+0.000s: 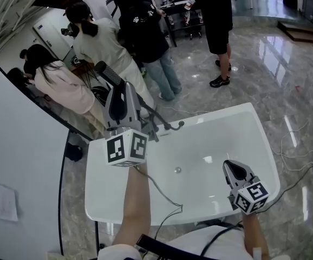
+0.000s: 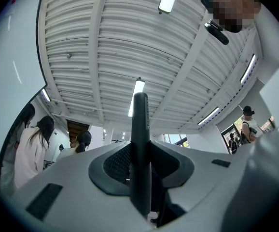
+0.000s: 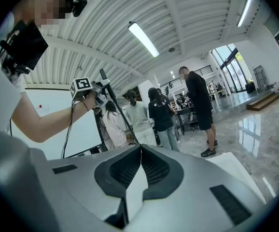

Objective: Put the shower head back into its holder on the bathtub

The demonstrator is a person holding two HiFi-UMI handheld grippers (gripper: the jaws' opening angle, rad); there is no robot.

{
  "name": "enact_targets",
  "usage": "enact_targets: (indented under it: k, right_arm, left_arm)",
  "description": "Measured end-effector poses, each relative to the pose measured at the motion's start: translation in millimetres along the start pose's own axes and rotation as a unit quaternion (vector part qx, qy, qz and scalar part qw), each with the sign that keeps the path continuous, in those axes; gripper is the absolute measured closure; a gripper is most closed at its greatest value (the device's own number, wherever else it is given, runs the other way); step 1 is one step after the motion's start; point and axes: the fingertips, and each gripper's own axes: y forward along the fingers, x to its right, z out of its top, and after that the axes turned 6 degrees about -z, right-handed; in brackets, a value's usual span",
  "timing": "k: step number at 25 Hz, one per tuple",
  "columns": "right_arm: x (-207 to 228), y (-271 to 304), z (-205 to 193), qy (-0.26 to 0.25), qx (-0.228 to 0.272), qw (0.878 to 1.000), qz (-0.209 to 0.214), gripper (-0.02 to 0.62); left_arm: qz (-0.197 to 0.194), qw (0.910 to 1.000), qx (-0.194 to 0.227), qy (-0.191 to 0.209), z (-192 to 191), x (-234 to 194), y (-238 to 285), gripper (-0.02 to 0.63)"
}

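Over bathtub (image 1: 256, 124) rim: left tongs (image 2: 140, 151) pinching shower head (image 2: 140, 115).
Right tongs (image 3: 140, 149): pressed together, empty.
Holder (image 1: 167, 127): line up handle, lower slowly.

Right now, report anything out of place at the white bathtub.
The long black shower head is off the tub: the left gripper holds it clamped, raised above the white bathtub's far left corner. Nothing else stands out.

Big open hall, demo or test space: bathtub (image 1: 221, 129) stands free on polished marble floor (image 1: 275, 64); people (image 1: 145, 31) grouped at top; ribbed ceiling (image 2: 105, 42), strip lights (image 3: 143, 39).
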Motion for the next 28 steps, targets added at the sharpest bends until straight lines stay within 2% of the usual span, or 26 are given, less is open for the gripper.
enact_targets:
  k: [12,28]
  right_arm:
    - [-9,55,28,-0.049,0.012,0.998,0.041,0.588]
    - [-15,73,17,-0.044,-0.004,0.998,0.044,0.588]
  left_arm:
    - [-0.008,0.9997,-0.021,-0.009,-43,3,0,0.483]
    - [0.011,0.9993,-0.029,-0.020,-79,-6,-5,0.483]
